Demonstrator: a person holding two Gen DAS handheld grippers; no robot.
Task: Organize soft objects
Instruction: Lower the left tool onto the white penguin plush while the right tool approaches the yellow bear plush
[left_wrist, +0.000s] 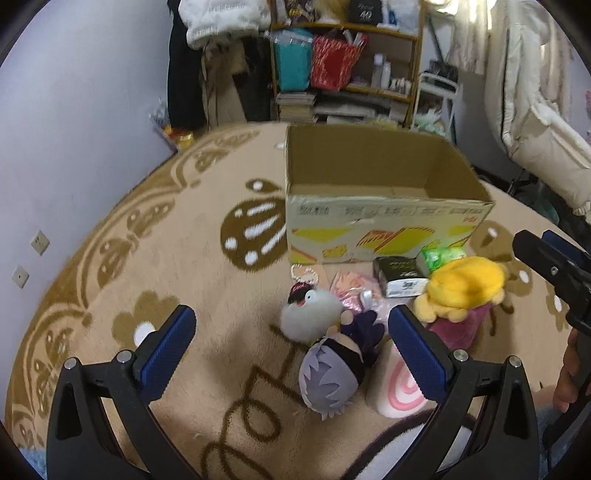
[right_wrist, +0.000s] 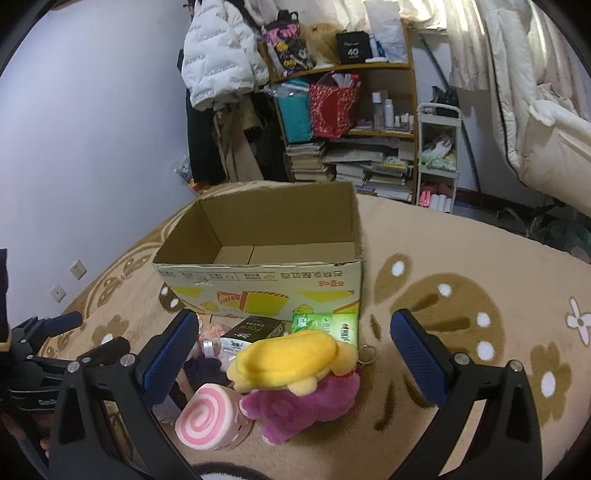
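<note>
Our cardboard box (right_wrist: 258, 254) stands open and empty just behind the toy pile on the rug (left_wrist: 147, 258). Our right claw (right_wrist: 295, 354), wide open and holding nothing, brackets the yellow plush (right_wrist: 291, 354); our left claw (left_wrist: 291, 343), equally open and empty, frames the grey-haired doll (left_wrist: 328, 380).

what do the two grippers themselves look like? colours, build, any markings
Both match: the left gripper and right gripper have matte black angular arms with triangular cut-outs and silver round bolts at the joints. The fingers carry blue ribbed pads. In the right wrist view, the left unit's black body shows small white lettering, too blurred to read. No cables visible. A bare hand holds one handle.
</note>
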